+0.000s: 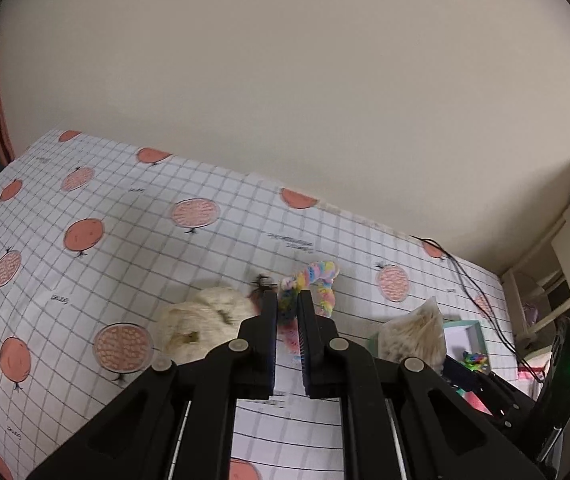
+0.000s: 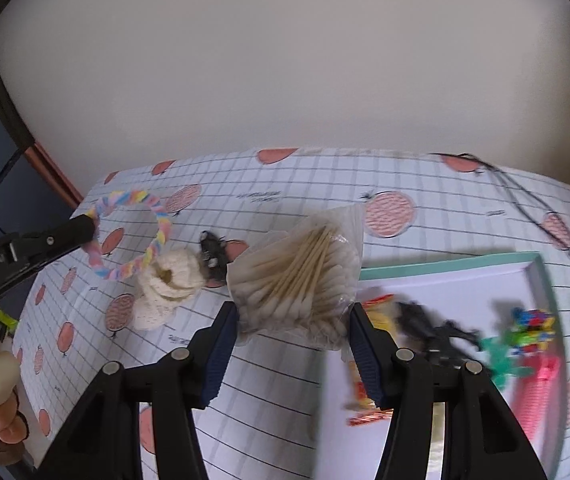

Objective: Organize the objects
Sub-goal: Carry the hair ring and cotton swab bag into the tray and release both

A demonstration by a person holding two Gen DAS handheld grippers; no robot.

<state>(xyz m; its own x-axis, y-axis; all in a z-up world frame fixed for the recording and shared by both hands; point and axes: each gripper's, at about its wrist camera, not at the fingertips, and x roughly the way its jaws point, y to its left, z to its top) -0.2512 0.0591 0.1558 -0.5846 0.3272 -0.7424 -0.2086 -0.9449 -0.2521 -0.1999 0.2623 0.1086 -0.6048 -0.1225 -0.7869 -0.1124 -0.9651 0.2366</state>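
I note my left gripper (image 1: pixel 287 304) clamped on the pastel rainbow twisted chenille loop (image 1: pixel 319 280), jaws closed on one end of it; in the right wrist view the loop (image 2: pixel 153 216) hangs lifted above the desk (image 2: pixel 285 184), which is covered in a grid cloth printed with red fruit. I judge the loop light, soft and floppy, so a pinch across its fuzzy cord is sound, though it will swing. My right gripper (image 2: pixel 293 320) stands with jaws wide apart on either side of the clear plastic bag of wooden cotton swabs (image 2: pixel 301 280), which looks to rest on the desk; I cannot tell whether the pads touch the film. I judge that bag light, crinkly and slippery, best taken across its thick middle where the sticks bunch. A cream knitted bootie (image 2: pixel 167 284) and a small dark furry toy (image 2: pixel 213 256) lie between loop and bag. The teal-rimmed white tray (image 2: pixel 445 264), near the bag on the right, already holds assorted small coloured items, blurred here.
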